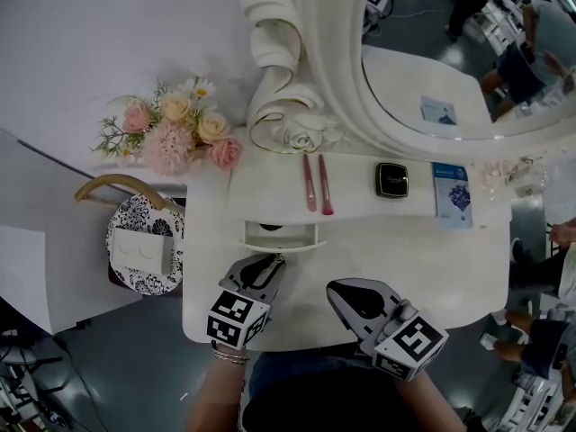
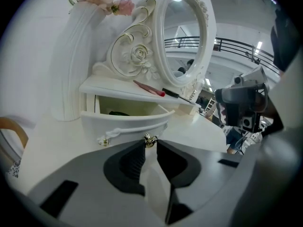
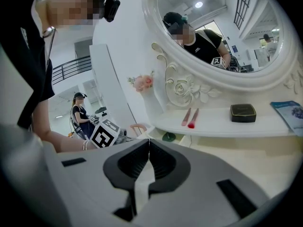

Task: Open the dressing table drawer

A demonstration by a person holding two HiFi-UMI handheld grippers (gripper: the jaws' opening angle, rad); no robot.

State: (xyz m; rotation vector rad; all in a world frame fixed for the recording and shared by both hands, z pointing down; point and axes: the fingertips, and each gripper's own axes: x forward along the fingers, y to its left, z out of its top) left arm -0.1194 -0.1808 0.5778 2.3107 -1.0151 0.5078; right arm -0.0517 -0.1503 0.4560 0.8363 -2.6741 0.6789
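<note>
L claw (image 2: 150, 144) grips knob (image 2: 150, 139) of open drawer (image 2: 124, 122), dark item (image 2: 117, 113) inside; R claw (image 3: 149, 141) closed.

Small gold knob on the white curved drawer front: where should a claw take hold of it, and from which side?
Pinch the small gold knob across its sides, coming straight at the white curved drawer front from the person's side. It juts out of the front and looks narrow enough to close on; the left claw holds it so.

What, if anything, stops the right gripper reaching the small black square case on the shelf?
Probably nothing, so yes: only bare white tabletop lies between the right gripper and the black case. Its jaws are shut and empty, though.
</note>
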